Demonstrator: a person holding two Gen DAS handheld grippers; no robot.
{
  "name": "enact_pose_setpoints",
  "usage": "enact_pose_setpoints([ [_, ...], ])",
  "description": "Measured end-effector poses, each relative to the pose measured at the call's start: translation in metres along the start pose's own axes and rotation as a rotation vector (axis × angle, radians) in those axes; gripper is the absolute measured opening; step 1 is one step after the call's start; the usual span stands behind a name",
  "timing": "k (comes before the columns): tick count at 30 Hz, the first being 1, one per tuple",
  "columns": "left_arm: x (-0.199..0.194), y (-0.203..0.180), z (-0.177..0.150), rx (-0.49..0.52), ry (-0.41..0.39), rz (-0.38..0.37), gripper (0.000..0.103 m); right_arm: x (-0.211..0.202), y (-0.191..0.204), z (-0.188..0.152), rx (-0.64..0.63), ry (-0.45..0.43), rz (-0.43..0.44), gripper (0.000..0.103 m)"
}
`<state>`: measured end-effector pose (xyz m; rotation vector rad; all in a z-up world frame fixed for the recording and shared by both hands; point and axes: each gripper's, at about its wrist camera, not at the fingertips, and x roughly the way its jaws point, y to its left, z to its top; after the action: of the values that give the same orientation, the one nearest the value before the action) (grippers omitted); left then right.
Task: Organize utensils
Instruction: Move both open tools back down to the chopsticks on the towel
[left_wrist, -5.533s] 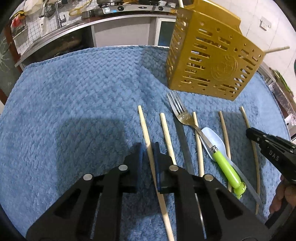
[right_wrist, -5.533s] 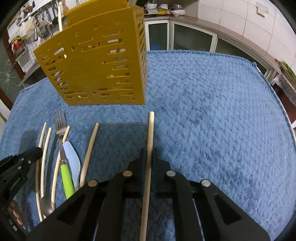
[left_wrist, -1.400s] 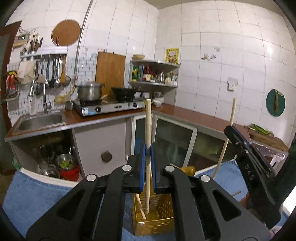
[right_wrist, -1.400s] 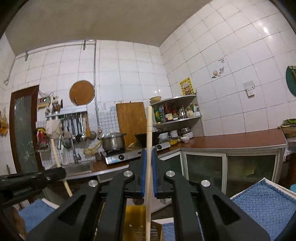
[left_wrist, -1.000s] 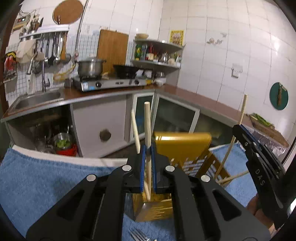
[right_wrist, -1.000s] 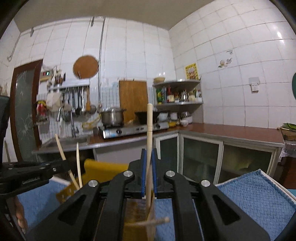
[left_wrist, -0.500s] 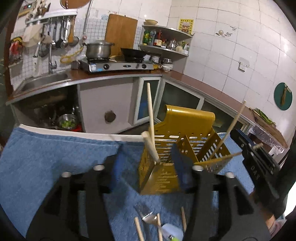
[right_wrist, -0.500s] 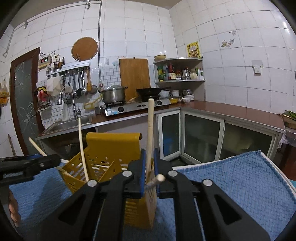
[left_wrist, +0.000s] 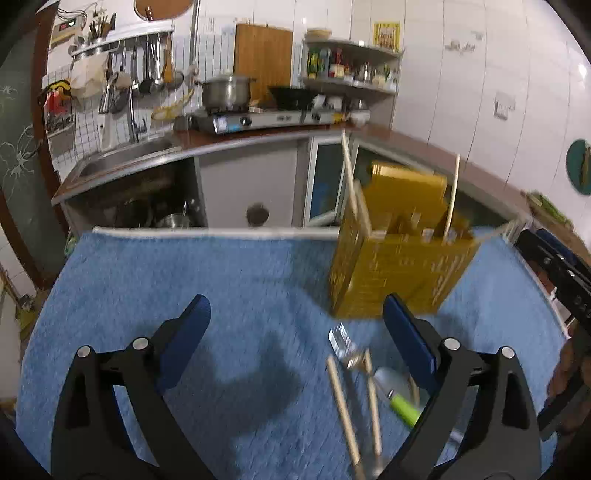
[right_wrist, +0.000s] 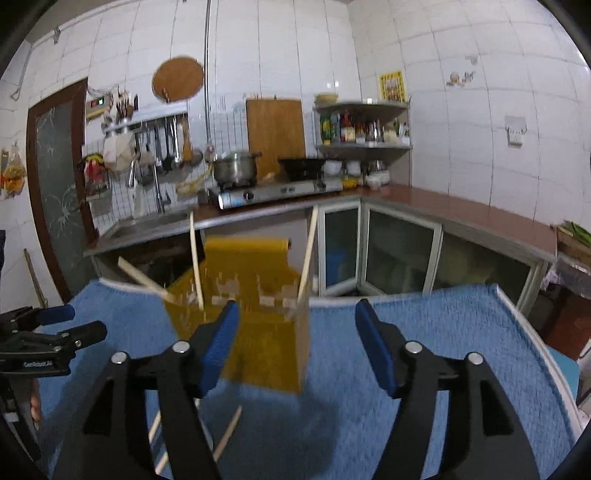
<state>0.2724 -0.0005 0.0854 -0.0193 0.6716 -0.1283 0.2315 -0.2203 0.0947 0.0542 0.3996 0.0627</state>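
**A:** Where did the yellow utensil holder (left_wrist: 399, 273) sit relative to the jaws?

**B:** In the left wrist view it stood on the blue towel (left_wrist: 221, 280), right of centre and above the left gripper (left_wrist: 295, 341), beyond the fingertips and not between them. In the right wrist view it filled the lower centre, partly behind the left finger of the right gripper (right_wrist: 295, 339).

**A:** And the jaws themselves?

**B:** Both had just been opening. The left gripper's stood wide apart with only towel between them. The right gripper's were also apart, pressing on nothing. Chopsticks (right_wrist: 195, 258) stood leaning in the holder, well clear of either pair of pads.

**A:** What remained on the towel?

**B:** In the lower right of the left wrist view lay more chopsticks (left_wrist: 343, 402), a fork (left_wrist: 343, 341) and a green-handled utensil (left_wrist: 404, 404), just inside the right finger.

**A:** Anything hard to read?

**B:** The holder's slots were smeared by blur, so I could not tell which compartment held which stick. That finger covered part of the loose pieces. The other gripper showed only at each frame's edge.
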Motion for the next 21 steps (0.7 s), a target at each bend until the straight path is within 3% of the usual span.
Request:
enact_pose_setpoints([
  [6, 0.020, 0.003, -0.033, 0.010, 0.114, 0.023, 0.092, 0.008, 0.003, -0.042, 0.000, 0.143, -0.005, 0.066],
  [12, 0.040, 0.007, -0.062, -0.045, 0.216, -0.006, 0.089, 0.019, -0.003, -0.083, 0.031, 0.246, -0.031, 0.066],
  [14, 0.046, 0.005, -0.067, -0.046, 0.247, -0.019, 0.084, 0.021, -0.005, -0.091, 0.042, 0.261, -0.039, 0.066],
  [16, 0.055, -0.001, -0.071, -0.034, 0.280, -0.029, 0.066, 0.023, -0.009, -0.097, 0.052, 0.276, -0.048, 0.066],
  [18, 0.059, -0.007, -0.074, -0.032, 0.303, -0.044, 0.057, 0.024, -0.012, -0.101, 0.063, 0.287, -0.054, 0.066],
  [21, 0.062, -0.016, -0.076, -0.030, 0.309, -0.054, 0.053, 0.025, -0.018, -0.105, 0.077, 0.295, -0.063, 0.066],
])
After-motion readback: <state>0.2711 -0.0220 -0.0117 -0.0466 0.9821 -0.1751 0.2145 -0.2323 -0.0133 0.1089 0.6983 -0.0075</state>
